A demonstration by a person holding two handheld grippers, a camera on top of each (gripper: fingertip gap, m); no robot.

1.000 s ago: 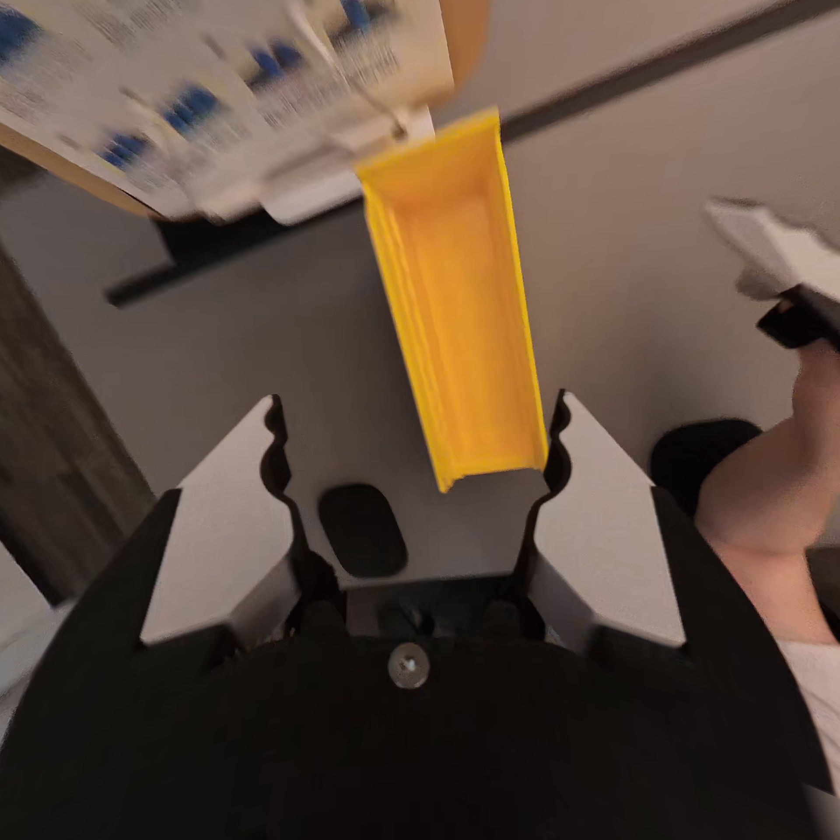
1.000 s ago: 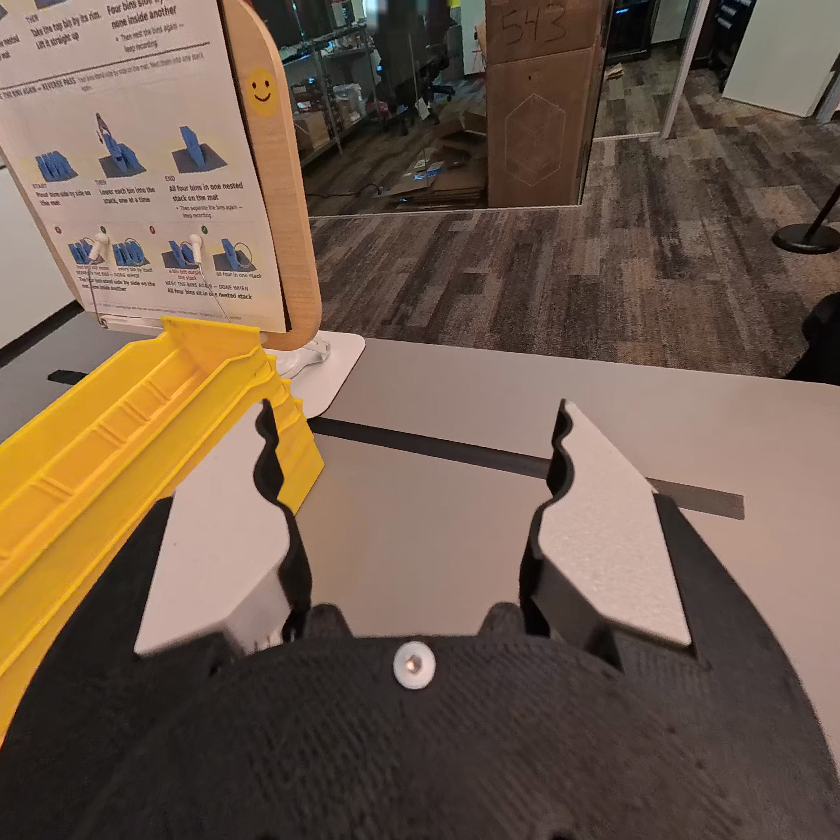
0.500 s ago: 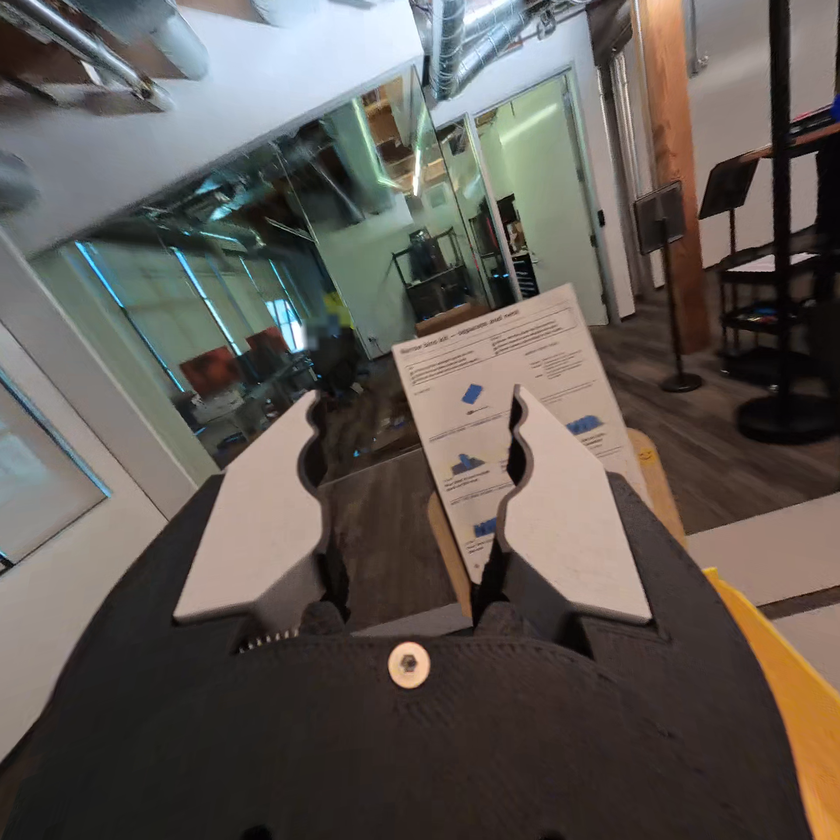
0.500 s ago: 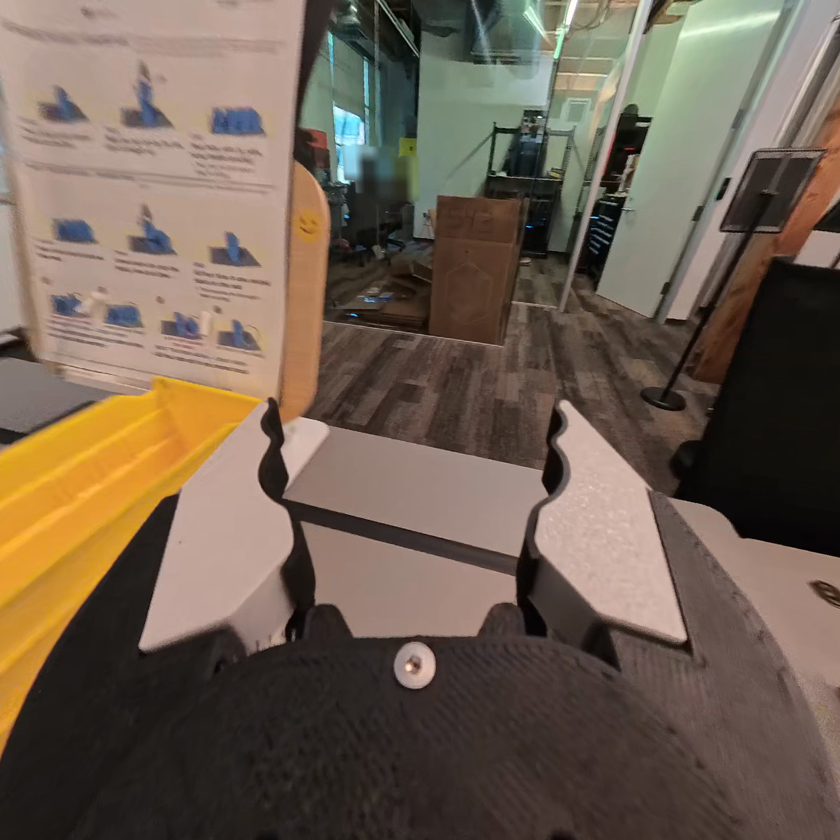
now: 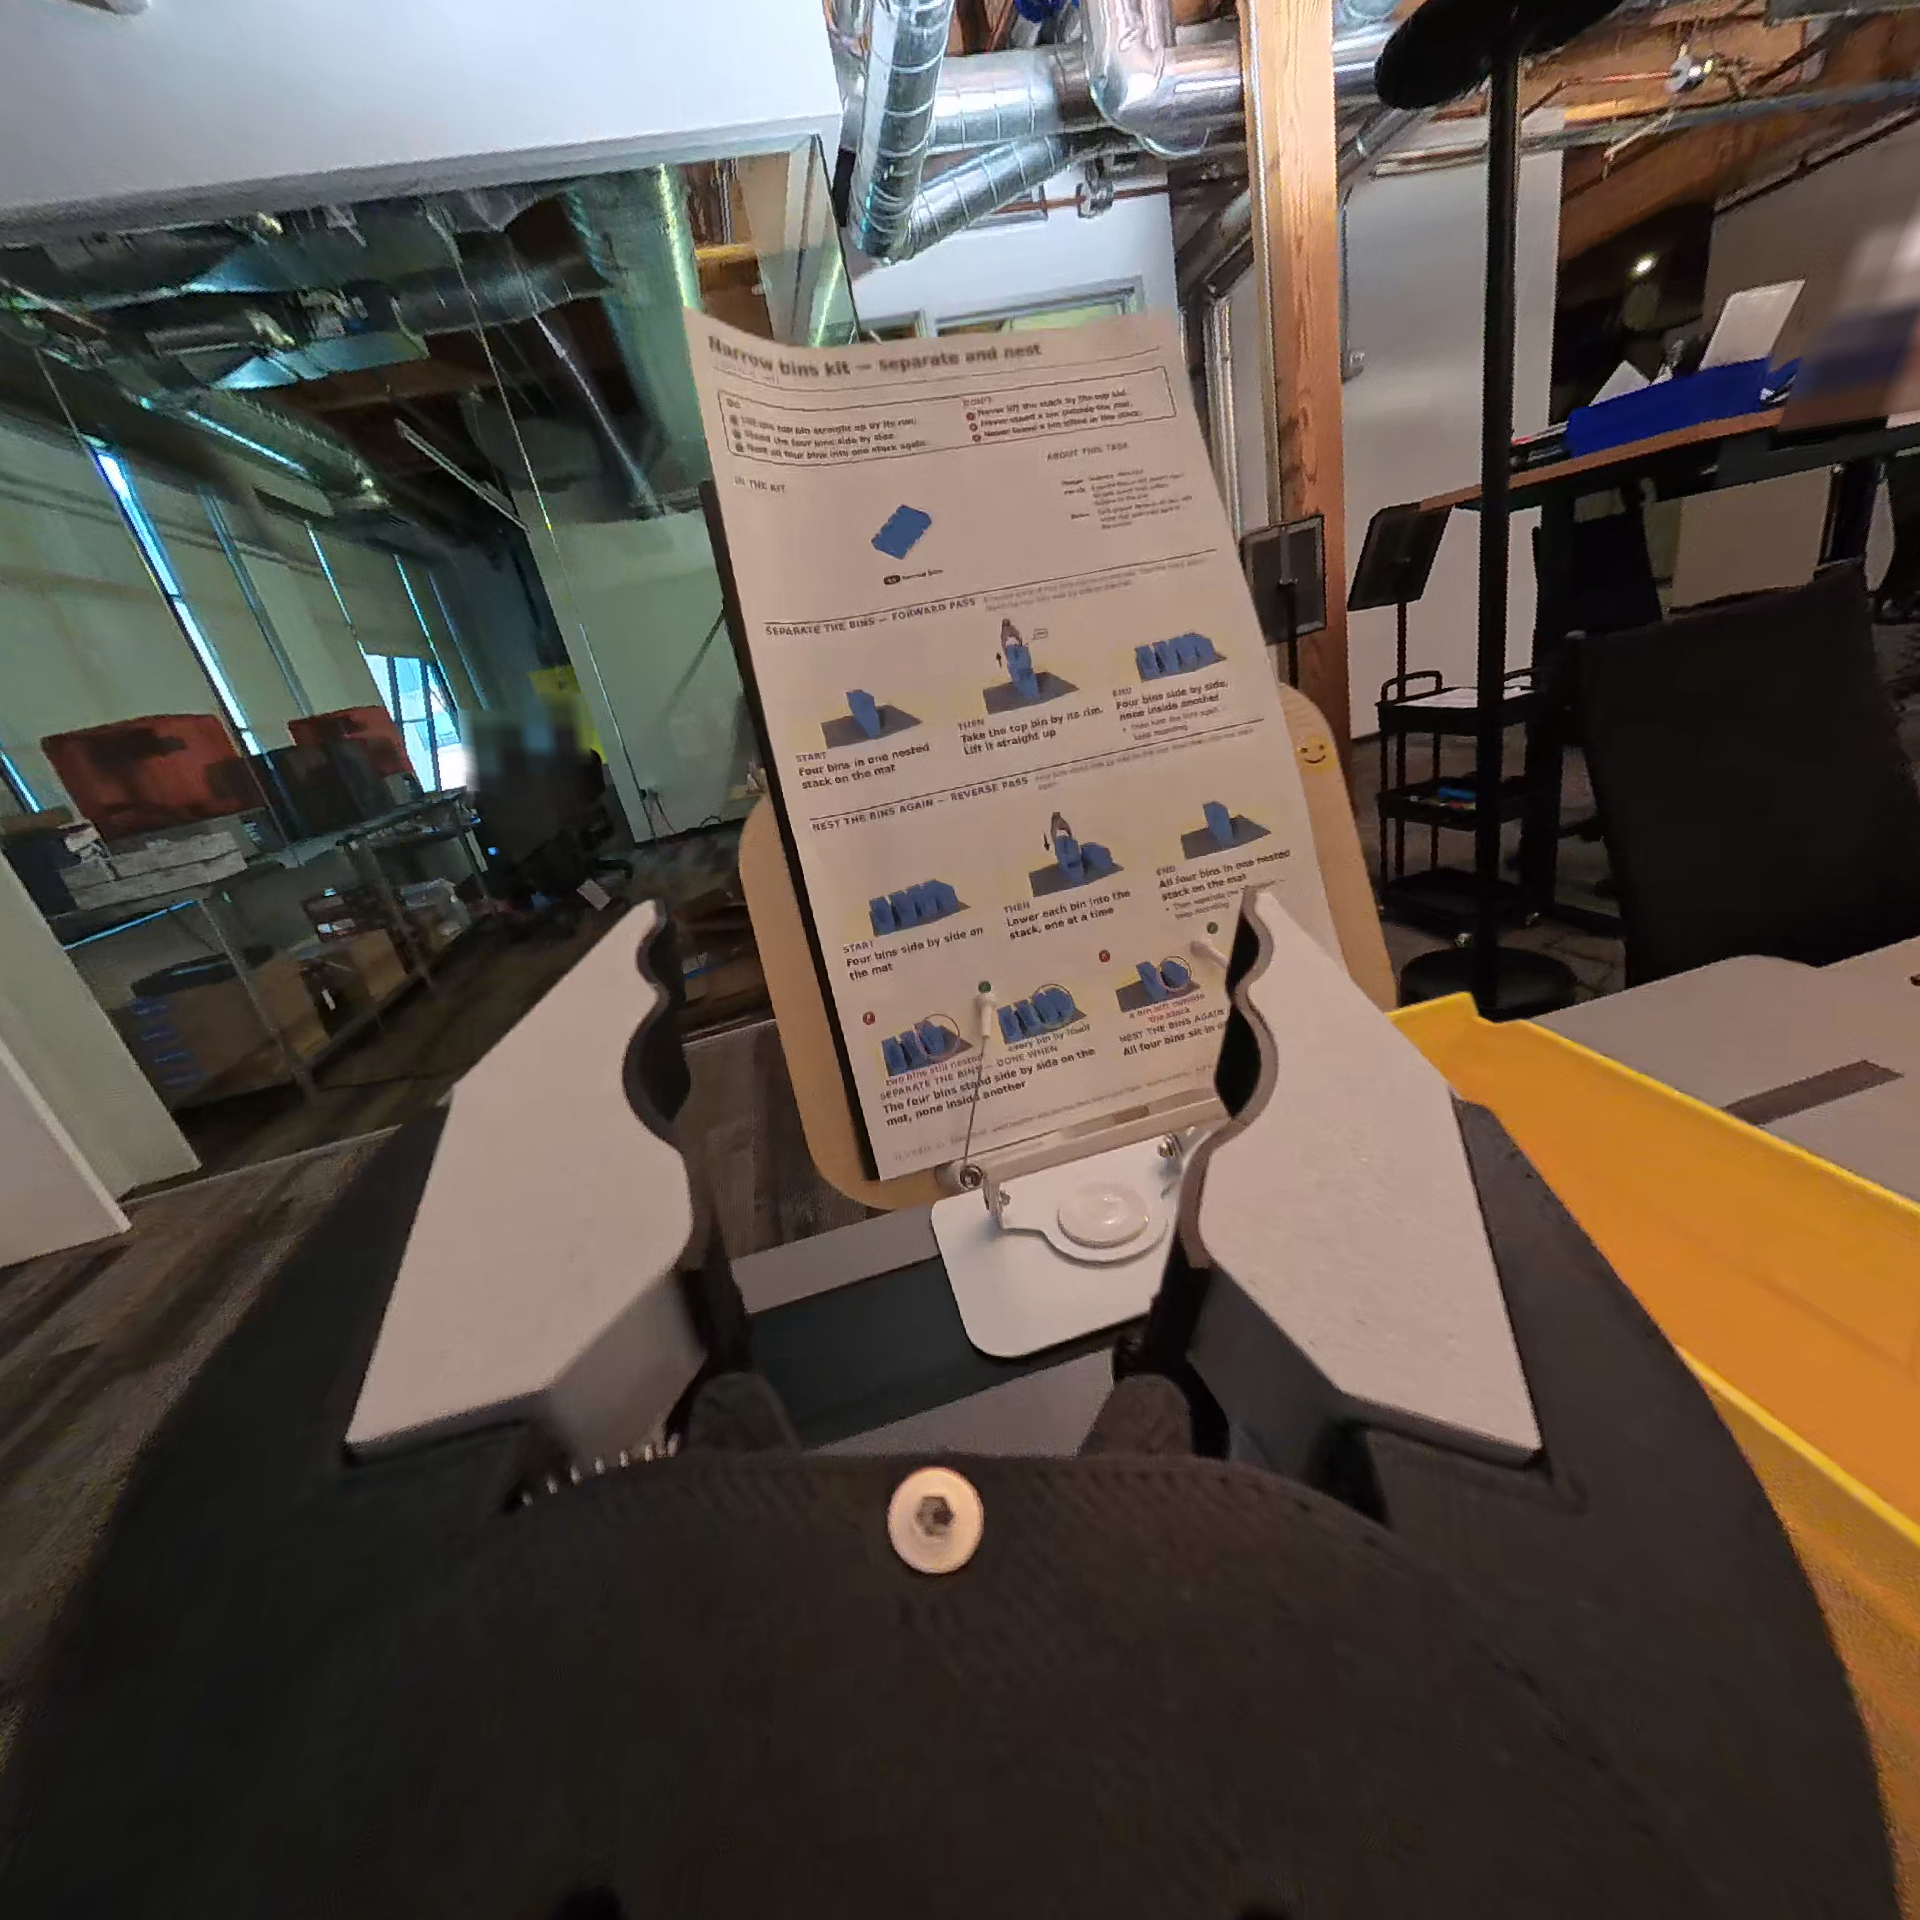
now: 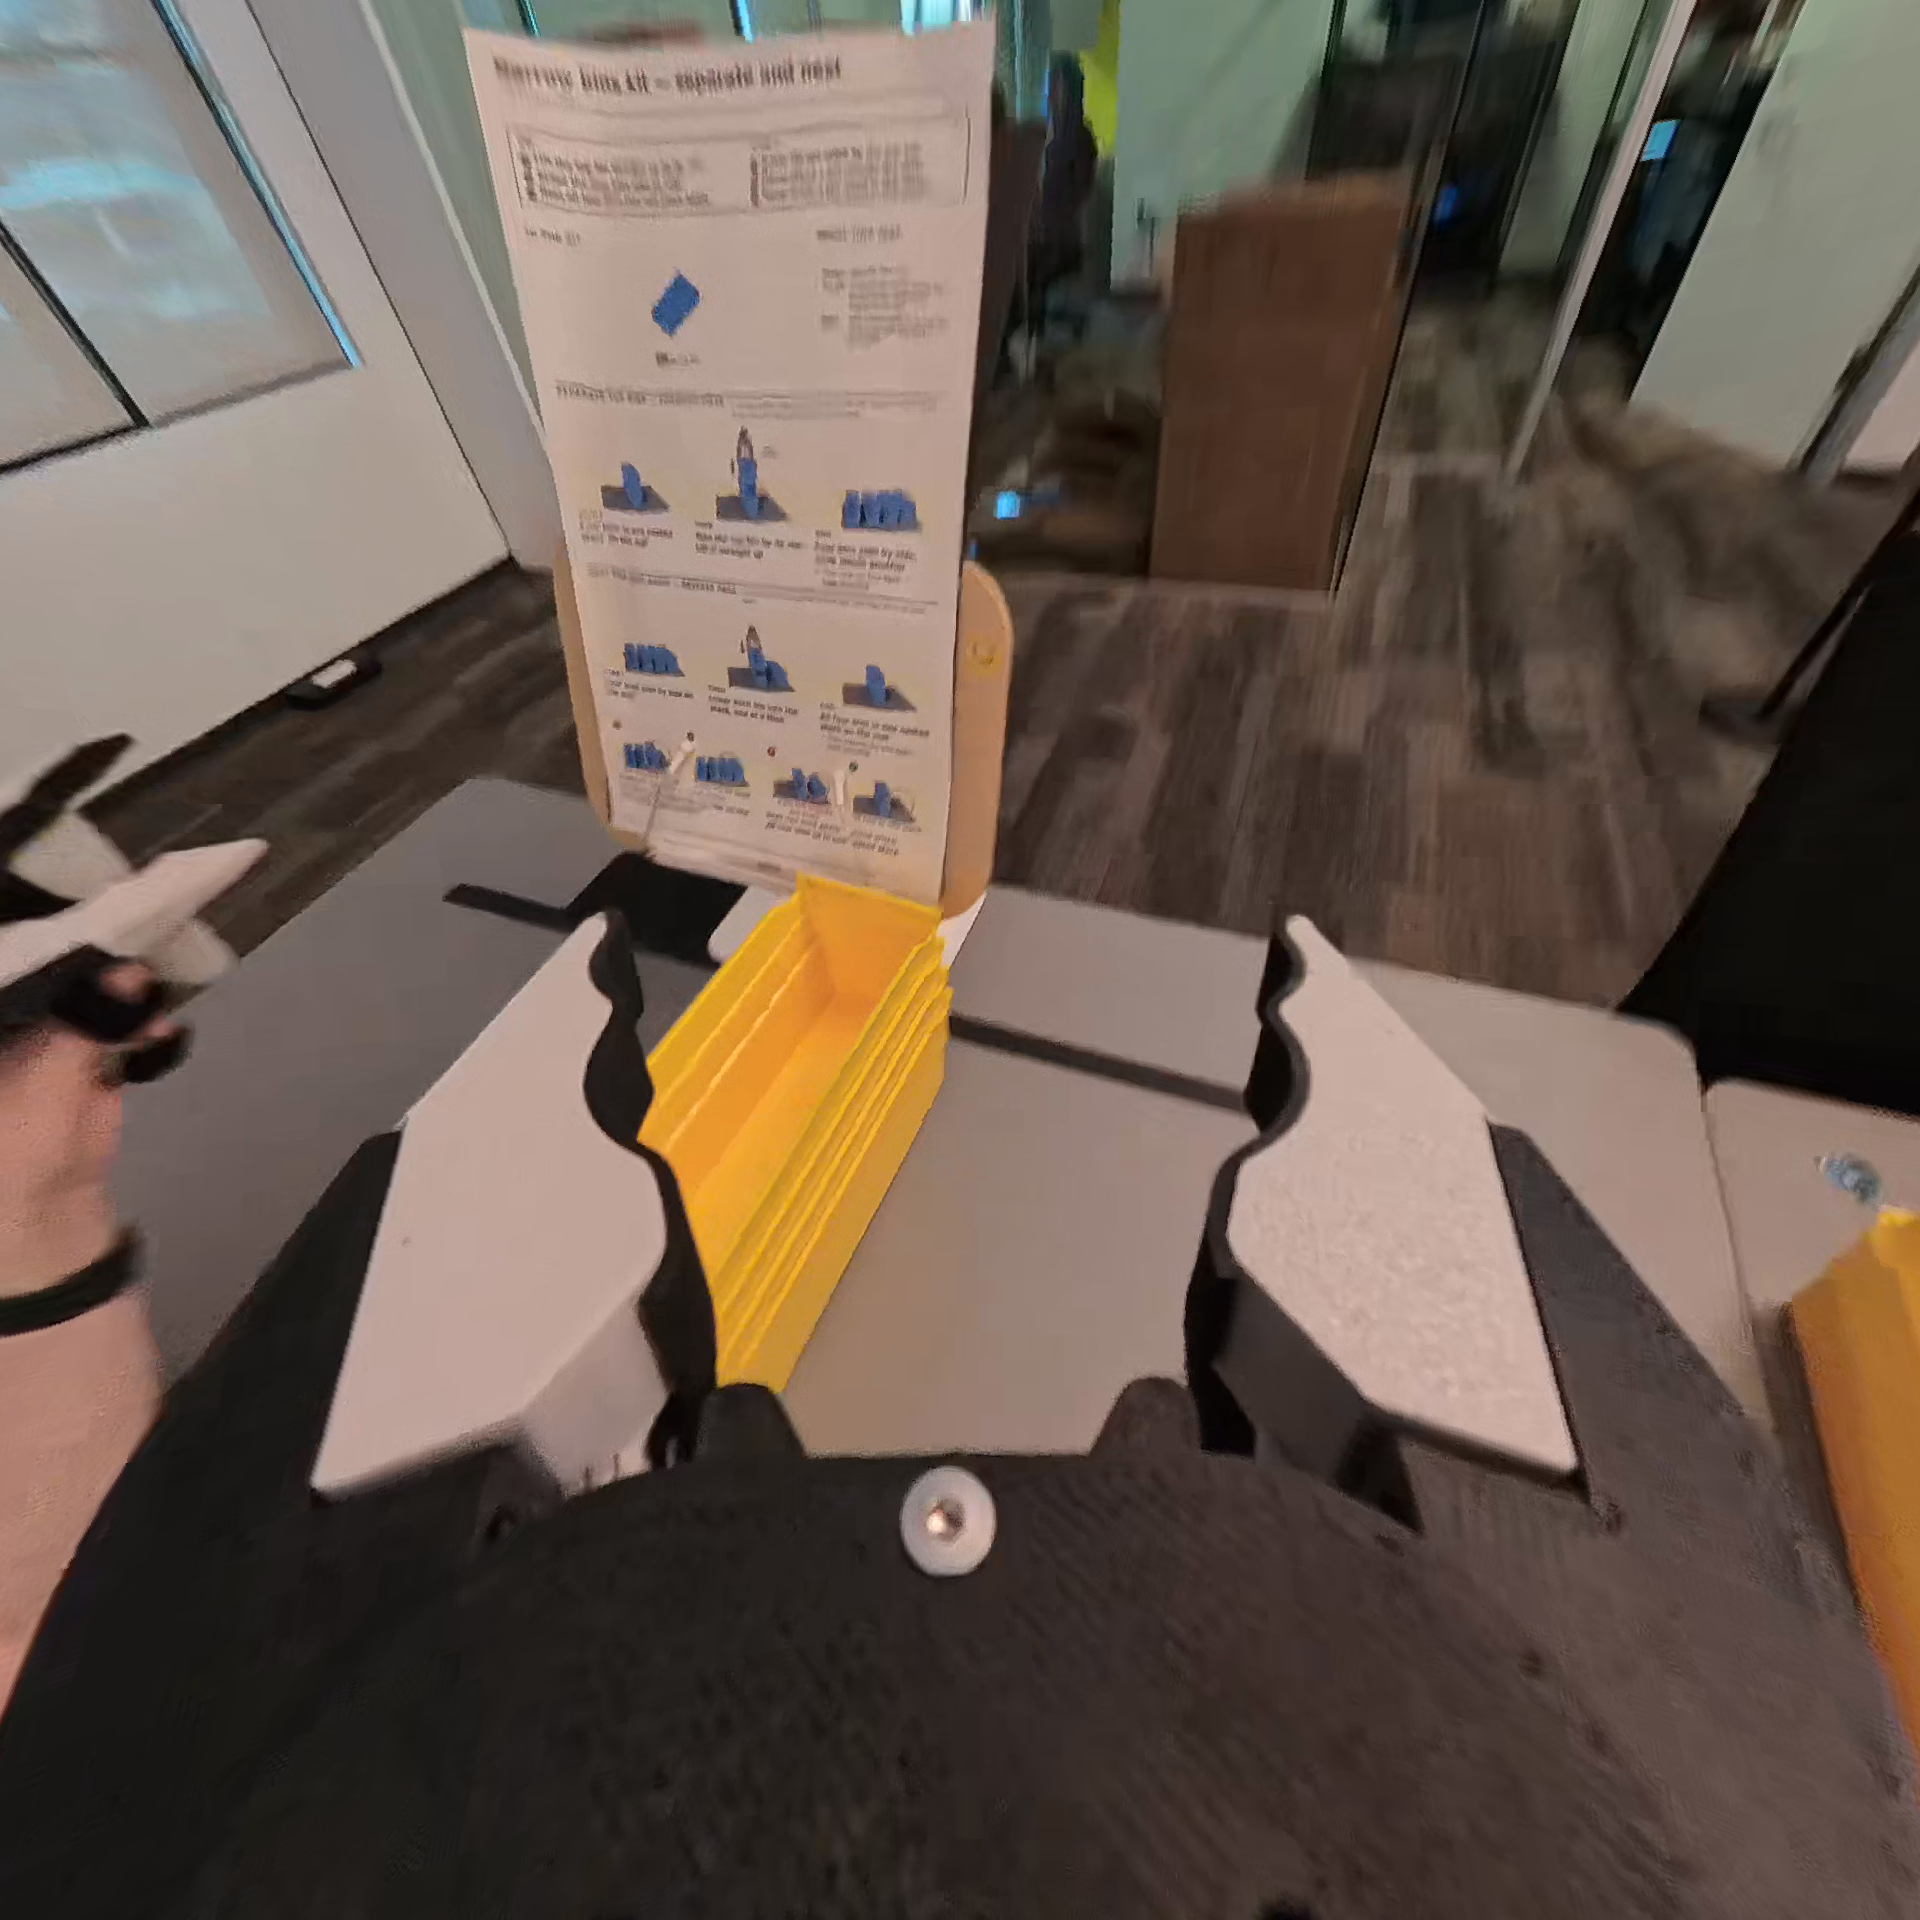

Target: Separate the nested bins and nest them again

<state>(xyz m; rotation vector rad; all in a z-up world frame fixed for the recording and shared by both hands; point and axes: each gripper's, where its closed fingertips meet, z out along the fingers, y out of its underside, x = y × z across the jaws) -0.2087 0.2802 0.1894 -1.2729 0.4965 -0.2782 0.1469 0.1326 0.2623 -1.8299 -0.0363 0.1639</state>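
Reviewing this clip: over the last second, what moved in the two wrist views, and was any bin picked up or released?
Both tongs swung. The left tongs tipped up from looking down at the table and bins to face the instruction sheet. The right tongs rose and turned left, so the nested yellow bins now lie ahead between their open fingers, untouched. Nothing was picked up or released. The bins stayed nested on the table.

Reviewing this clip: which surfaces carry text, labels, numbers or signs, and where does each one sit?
Printed instruction sheet, clipped to a wooden stand behind the yellow bins: headings, captions and blue diagrams. It is legible in the left wrist view and blurred in the right. Wording not transcribed.
Yellow smiley sticker on the stand: a symbol, no words.
Elsewhere: nothing legible.
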